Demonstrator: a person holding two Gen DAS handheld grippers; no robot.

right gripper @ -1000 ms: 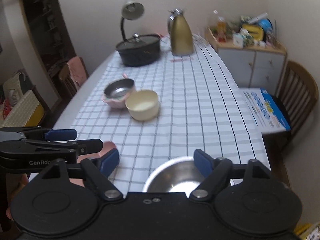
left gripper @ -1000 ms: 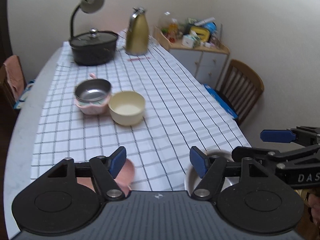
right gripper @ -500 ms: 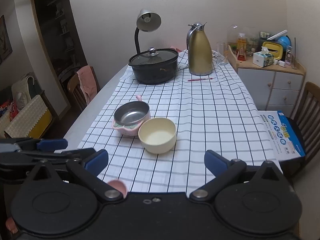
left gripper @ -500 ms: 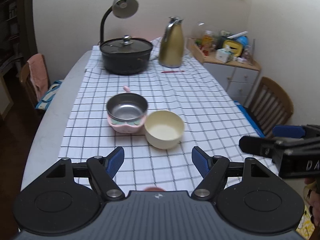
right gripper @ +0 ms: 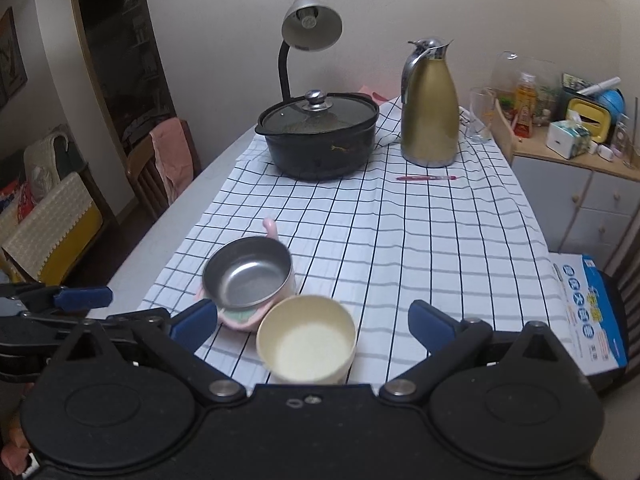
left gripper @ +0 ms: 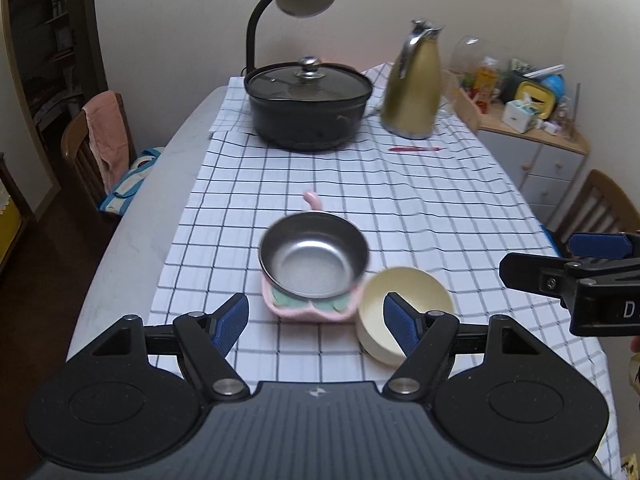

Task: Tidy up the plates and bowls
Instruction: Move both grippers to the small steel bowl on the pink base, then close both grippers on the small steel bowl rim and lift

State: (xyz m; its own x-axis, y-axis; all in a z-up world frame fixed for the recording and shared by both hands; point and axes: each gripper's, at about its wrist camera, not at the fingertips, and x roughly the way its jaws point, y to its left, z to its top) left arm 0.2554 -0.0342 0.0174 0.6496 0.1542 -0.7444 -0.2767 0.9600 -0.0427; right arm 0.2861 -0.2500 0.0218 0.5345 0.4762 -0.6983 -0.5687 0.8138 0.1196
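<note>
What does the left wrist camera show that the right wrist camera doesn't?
Left wrist only: the right tongs at the right edge and the blue striped bag on the chair. Right wrist only: the left tongs, the drinking glass and the blue box. Both: steel bowl on the pink dish, cream bowl, black pot, gold jug.

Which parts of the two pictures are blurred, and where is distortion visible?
Left wrist view: the steel bowl and cream bowl are smeared, and the tablecloth grid curves. Right wrist view: both bowls look soft, while the doorframe bends near the edge.
</note>
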